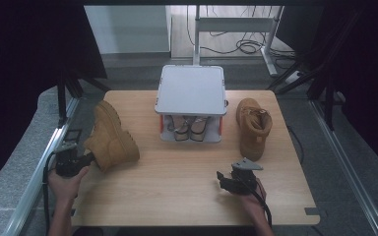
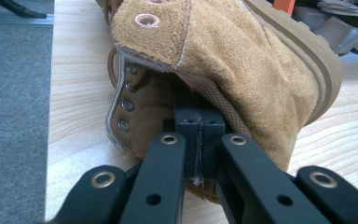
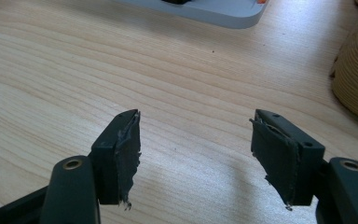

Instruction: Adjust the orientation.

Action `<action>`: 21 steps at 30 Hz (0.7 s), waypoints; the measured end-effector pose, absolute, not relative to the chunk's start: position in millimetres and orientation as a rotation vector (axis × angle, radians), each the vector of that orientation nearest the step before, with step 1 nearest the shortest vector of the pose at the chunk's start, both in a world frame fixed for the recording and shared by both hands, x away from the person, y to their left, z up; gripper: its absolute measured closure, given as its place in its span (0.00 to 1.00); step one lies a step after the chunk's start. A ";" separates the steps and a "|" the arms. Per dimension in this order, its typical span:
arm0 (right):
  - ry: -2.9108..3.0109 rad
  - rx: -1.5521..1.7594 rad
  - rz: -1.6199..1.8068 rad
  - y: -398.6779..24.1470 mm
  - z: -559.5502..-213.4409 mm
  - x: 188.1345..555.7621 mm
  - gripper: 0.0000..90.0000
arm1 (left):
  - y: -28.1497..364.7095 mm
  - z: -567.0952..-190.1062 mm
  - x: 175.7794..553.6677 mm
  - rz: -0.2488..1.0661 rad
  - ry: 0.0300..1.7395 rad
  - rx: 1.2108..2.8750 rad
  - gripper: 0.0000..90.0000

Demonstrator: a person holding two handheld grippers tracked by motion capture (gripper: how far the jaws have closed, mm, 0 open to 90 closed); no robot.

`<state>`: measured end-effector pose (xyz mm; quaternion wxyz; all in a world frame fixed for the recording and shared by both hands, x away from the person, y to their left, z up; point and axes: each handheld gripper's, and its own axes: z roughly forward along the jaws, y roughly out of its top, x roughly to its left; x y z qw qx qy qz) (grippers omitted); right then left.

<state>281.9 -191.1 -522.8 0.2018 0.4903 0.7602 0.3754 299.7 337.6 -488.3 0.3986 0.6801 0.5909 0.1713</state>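
- Left tongs [image 1: 89,158] at the near-left corner of the table [image 1: 177,196], jaws closed tight on the collar edge of the left boot [image 1: 109,137]; in the left gripper view the pads are pinched together on a thin fold of the boot's upper [image 2: 223,60], just beside the eyelet row.
- Left boot sits left of the grey shoe rack [image 1: 191,103], tilted, sole facing the rack and toe raised. Looks like the pinch on the collar is tipping it, probably to lift or drag it toward the rack.
- Gripping the thin collar makes sense: the rest of the boot is too bulky for the jaws.
- Right tongs [image 1: 225,180] in front of the rack, near the table's front edge, jaws wide apart and holding nothing; the right gripper view has bare wood between the pads [image 3: 126,154]. Seems parked, waiting its turn.
- Right boot [image 1: 253,127] stands upright right of the rack, toe toward the person, well apart from the right tongs; likely the next pick.
- Rack holds a pair of shoes [image 1: 189,129] on its lower shelf; top shelf is bare, so likely a free spot for the boots.
- No brand, label or writing readable on boots, rack or tongs.
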 end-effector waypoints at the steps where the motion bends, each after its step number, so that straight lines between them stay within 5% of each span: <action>1: 2.122 1.369 1.048 -191.4 -522.6 281.9 0.36 | 337.0 -487.7 300.1 0.433 1.494 1.719 1.00; 21: 2.092 1.392 1.049 -195.6 -521.3 282.8 0.36 | 325.0 -475.3 308.9 0.452 1.444 1.720 0.99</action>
